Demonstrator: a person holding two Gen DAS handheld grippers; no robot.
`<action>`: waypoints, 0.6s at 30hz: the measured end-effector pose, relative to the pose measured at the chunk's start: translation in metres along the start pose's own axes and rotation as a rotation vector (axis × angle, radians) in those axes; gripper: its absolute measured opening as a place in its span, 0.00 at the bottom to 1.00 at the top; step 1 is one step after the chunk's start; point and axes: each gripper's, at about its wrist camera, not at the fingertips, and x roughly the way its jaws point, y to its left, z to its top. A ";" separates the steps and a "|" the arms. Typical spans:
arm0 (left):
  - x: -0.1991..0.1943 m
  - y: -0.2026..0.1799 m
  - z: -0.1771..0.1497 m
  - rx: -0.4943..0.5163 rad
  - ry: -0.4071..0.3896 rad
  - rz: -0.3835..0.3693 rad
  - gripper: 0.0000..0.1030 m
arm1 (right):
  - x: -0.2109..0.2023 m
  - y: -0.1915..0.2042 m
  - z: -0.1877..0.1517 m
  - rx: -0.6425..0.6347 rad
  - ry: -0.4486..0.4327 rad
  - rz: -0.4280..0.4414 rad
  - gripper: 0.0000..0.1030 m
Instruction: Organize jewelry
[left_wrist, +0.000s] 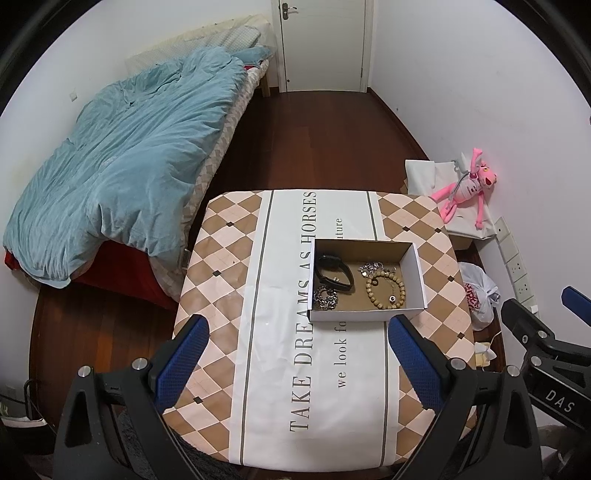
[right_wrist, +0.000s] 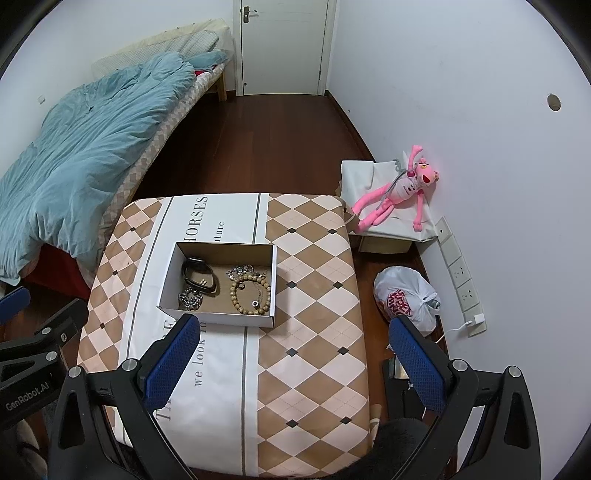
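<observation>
Resting near the middle of the tabletop (left_wrist: 221, 266), a shallow cardboard box (left_wrist: 365, 314) held all the jewelry in sight. Inside it, a black watch (left_wrist: 334, 274) lay toward the far left, its strap looped flat on the brown floor of the box. A silver chain bracelet (left_wrist: 325, 297) sat bunched in the near-left corner, just beside the watch. A wooden bead bracelet (left_wrist: 385, 290) formed an open ring on the right side, and a tangle of silver chain (left_wrist: 369, 267) lay just beyond it, touching or nearly touching the beads; I could not tell which.

The left tool (left_wrist: 297, 363) hung above the near part of the tabletop, its two blue-padded fingers (left_wrist: 183, 363) spread wide with nothing between them. The right tool (right_wrist: 295, 363) hovered likewise over the near right portion of the tabletop, its fingers (right_wrist: 171, 363) also spread wide and holding nothing. Both stood apart from the box.

A patterned cloth (right_wrist: 314, 332) with tan and pink diamonds and a white printed band covered the tabletop. A bed (left_wrist: 122, 162) with a rumpled blue duvet stood to the left. A pink plush toy (right_wrist: 397, 190) lay on a white-draped box by the right wall, and a knotted white plastic bag (right_wrist: 406, 299) sat on the wooden floor near it.
</observation>
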 end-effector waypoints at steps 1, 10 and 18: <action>0.000 0.000 0.000 -0.001 0.001 0.003 0.96 | 0.000 0.000 0.000 -0.001 0.000 0.000 1.00; -0.001 0.000 0.000 0.000 0.000 0.003 0.96 | 0.000 0.000 0.000 0.001 0.002 0.001 1.00; 0.000 0.001 0.000 0.000 0.000 0.001 0.96 | 0.000 0.003 0.000 -0.009 0.004 0.001 1.00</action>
